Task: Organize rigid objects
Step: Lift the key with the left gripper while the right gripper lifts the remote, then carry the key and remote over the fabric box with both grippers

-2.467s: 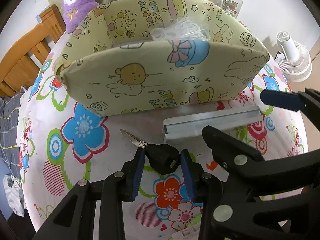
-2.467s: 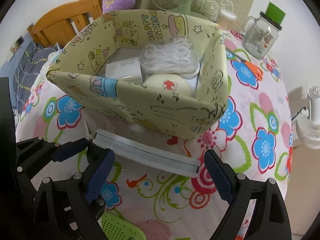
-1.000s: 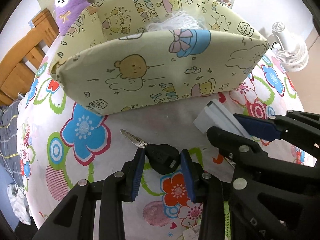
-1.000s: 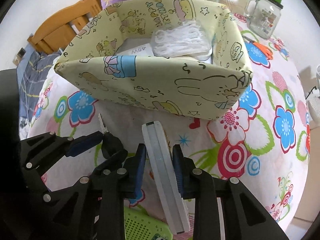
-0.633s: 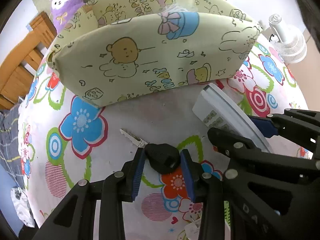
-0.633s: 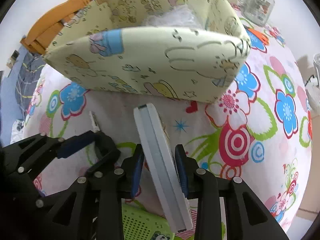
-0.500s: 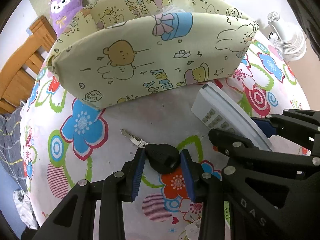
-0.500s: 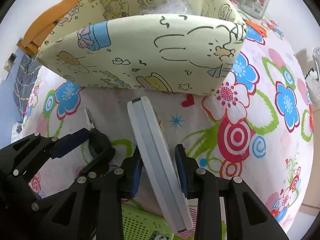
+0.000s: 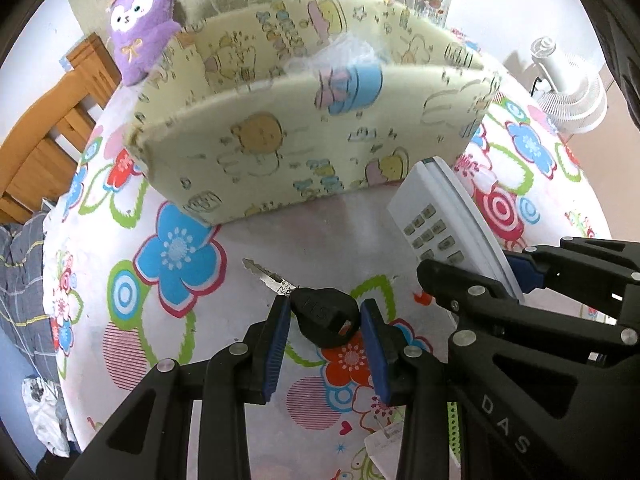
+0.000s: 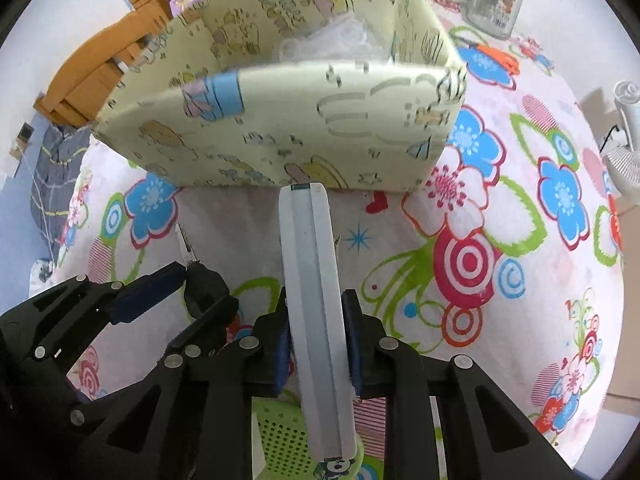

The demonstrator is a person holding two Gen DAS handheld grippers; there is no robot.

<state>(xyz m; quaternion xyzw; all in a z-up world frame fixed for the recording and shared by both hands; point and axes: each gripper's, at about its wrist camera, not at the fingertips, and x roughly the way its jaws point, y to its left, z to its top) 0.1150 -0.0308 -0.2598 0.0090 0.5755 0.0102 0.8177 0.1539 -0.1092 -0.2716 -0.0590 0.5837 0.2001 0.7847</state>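
**Key and remote control both gripped in front of the fabric box**

The black-headed key (image 9: pixel 324 316) is clamped between the blue pads of the left gripper (image 9: pixel 325 344), with its metal blade pointing toward the fabric box (image 9: pixel 280 152). Just beside it, the right gripper (image 10: pixel 316 350) has just been closing and now presses on the white remote control (image 10: pixel 310 280), which stands on edge and is tilted toward the box. Both are above the flowered cloth of the desk (image 10: pixel 520 240). A purple plush toy (image 9: pixel 140 20) sits behind the box.
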